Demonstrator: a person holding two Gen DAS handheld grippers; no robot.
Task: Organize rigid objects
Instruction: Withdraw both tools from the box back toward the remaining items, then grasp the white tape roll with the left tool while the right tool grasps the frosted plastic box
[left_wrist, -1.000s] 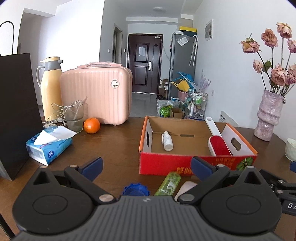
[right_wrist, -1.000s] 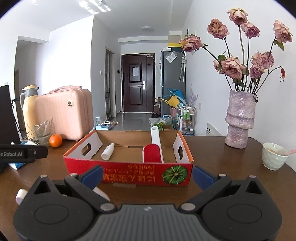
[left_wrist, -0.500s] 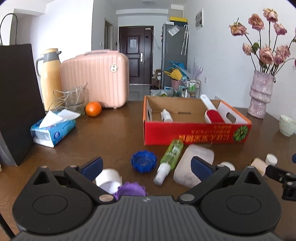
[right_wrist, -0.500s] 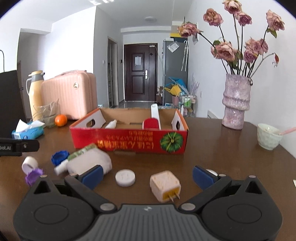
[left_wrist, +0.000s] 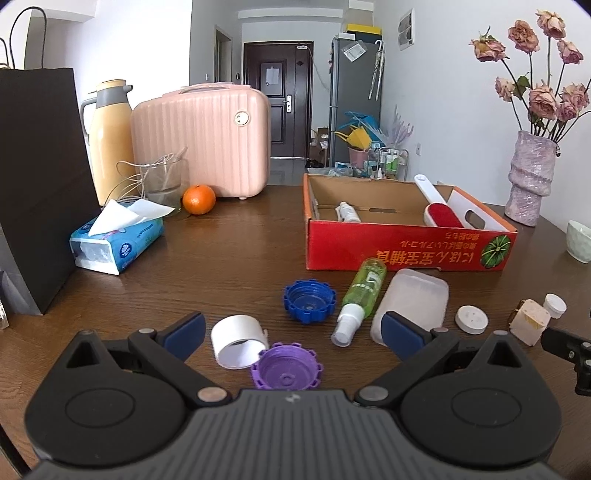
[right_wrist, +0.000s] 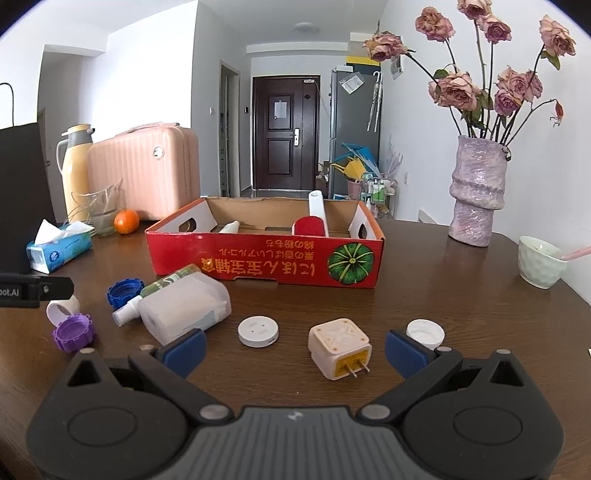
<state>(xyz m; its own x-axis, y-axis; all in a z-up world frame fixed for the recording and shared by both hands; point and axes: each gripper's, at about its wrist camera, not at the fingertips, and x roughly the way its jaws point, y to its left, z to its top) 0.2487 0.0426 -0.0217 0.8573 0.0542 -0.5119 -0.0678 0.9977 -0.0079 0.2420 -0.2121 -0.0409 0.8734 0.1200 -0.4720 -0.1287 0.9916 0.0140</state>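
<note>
Both grippers have pulled back, left gripper (left_wrist: 291, 328) and right gripper (right_wrist: 293, 345) gaping, level.

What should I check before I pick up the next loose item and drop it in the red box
1. Left gripper open and empty: ok.
2. Right gripper open and empty: ok.
3. Plug adapter between the right fingers, free of neighbours: ok.
4. Red box has bare floor between small white bottle and lint brush: ok.
5. Purple cap clear of tape roll: not ok, they touch.
</note>
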